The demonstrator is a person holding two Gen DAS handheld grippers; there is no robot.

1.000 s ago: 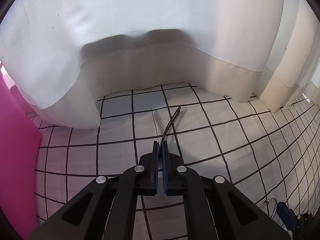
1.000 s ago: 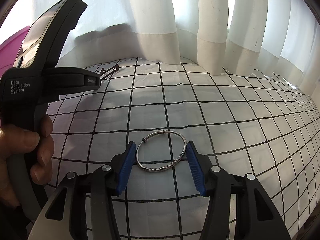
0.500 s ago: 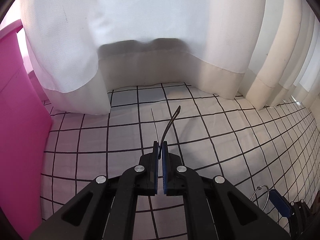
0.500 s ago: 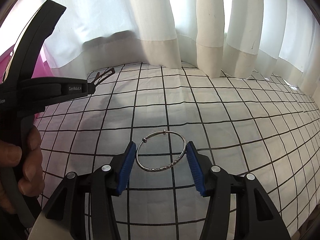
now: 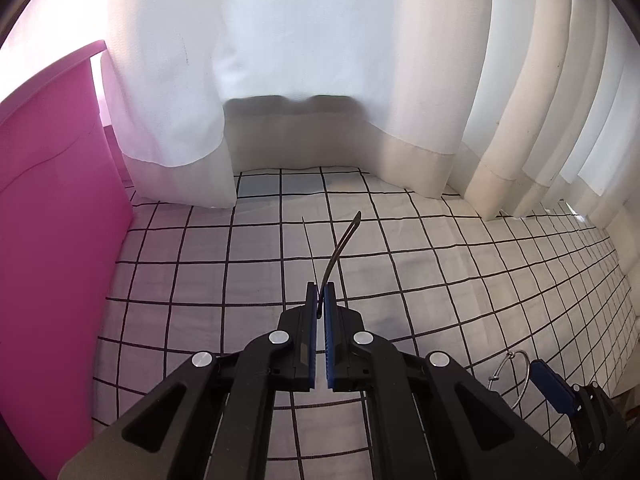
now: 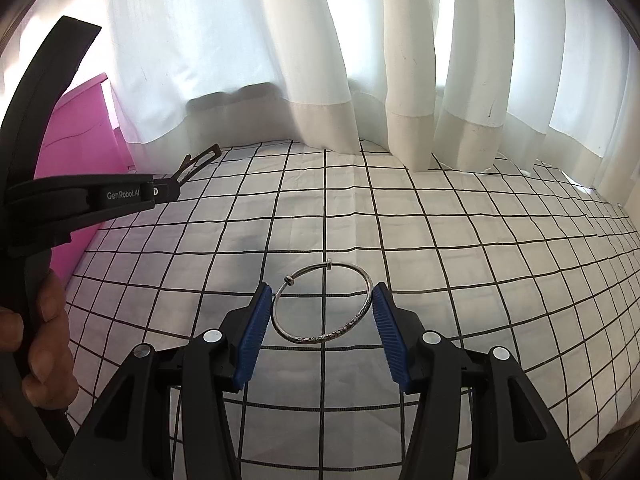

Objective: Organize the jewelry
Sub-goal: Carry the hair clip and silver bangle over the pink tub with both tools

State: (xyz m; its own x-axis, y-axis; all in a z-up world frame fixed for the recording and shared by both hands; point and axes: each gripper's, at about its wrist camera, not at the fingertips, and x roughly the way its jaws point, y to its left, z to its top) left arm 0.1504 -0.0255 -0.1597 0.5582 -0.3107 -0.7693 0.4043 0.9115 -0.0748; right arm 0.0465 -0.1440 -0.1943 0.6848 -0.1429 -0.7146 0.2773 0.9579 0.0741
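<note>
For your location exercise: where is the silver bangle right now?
In the right wrist view the silver bangle sits low in the centre, gripped between the right claw and its blue pads, above the checked cloth.

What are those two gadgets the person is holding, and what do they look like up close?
Both are handheld black plastic tongs. The right tongs have two angular black arms with round silver rivets and ribbed blue pads on the inner faces. The left tongs are built the same; from the side, their black body shows a curved handle and white "GenRobot.AI" lettering. No cables or sleeves are visible.
</note>
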